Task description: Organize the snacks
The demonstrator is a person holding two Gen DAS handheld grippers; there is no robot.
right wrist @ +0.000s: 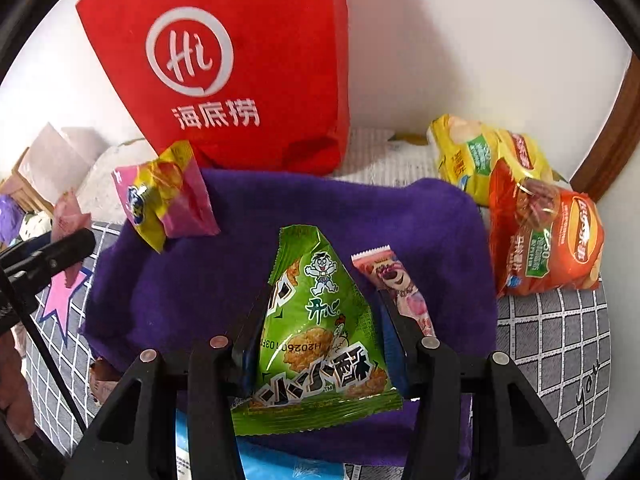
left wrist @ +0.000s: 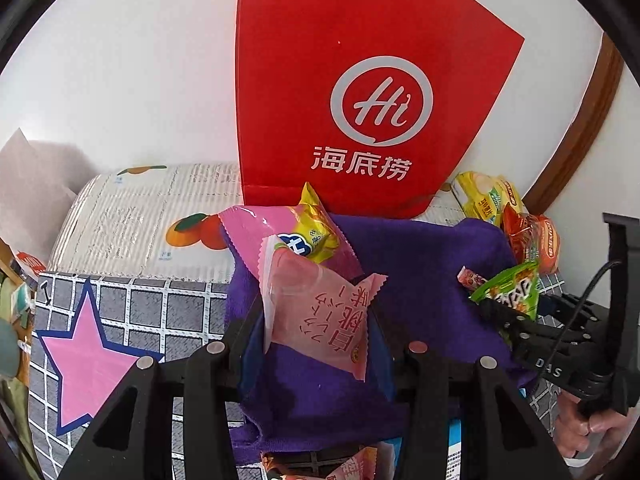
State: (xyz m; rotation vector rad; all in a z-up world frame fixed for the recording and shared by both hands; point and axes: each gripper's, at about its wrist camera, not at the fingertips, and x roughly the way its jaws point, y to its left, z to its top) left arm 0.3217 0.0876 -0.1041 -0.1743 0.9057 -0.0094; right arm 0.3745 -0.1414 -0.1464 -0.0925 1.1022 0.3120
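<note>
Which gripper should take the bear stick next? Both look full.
Neither is free: the left gripper holds a pink packet, the right gripper a green packet. Right is nearer, beside the bear stick.

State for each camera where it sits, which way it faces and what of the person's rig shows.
Left wrist: on the left gripper, facing down at its pink snack packet; right gripper at right.
Right wrist: on the right gripper, facing down at its green snack packet; left gripper at left edge.
Shared: purple cloth, red bag.
</note>
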